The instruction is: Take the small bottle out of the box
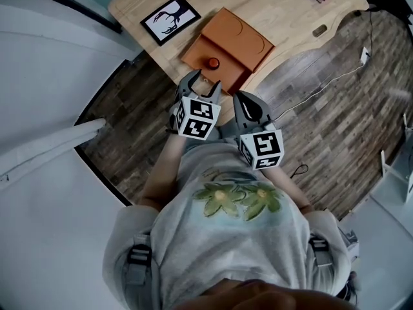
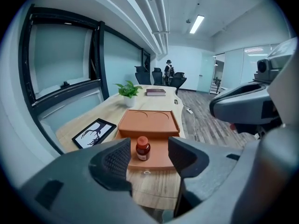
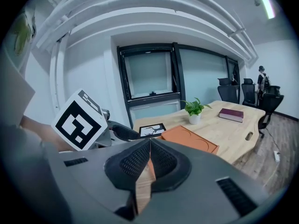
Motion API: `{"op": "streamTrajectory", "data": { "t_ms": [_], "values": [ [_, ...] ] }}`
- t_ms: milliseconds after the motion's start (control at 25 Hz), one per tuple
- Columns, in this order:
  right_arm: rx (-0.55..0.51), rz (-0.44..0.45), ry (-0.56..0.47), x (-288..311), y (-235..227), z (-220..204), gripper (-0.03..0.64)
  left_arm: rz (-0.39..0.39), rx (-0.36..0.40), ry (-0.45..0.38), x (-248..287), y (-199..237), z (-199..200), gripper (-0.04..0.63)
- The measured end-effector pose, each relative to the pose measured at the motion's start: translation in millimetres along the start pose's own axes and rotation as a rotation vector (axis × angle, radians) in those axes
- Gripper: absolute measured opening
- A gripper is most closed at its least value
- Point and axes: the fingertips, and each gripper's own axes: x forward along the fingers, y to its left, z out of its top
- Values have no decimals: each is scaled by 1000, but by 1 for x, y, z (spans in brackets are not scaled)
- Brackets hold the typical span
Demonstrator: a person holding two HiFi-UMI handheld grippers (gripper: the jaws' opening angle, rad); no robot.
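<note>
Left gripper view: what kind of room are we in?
Most likely an office meeting room: a long wooden table with black office chairs at its far end, glass partitions on the right, and strip lights in the ceiling.

**A:** What does the room look like?
**B:** An office. A long pale wooden tabletop stands on a grey-brown plank floor, with white walls.
**A:** Windows? Light?
**B:** Large black-framed windows run beside it. Strip lights glow overhead, and black office chairs stand at the far end.
</note>
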Motion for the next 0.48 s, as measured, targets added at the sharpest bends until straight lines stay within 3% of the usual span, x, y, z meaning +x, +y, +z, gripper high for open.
{"op": "streamTrajectory", "data": {
  "t_ms": [480],
  "values": [
    [11, -24, 30, 19, -1, -18, 9, -48, 2, 78, 38, 10, -22, 232]
  ]
}}
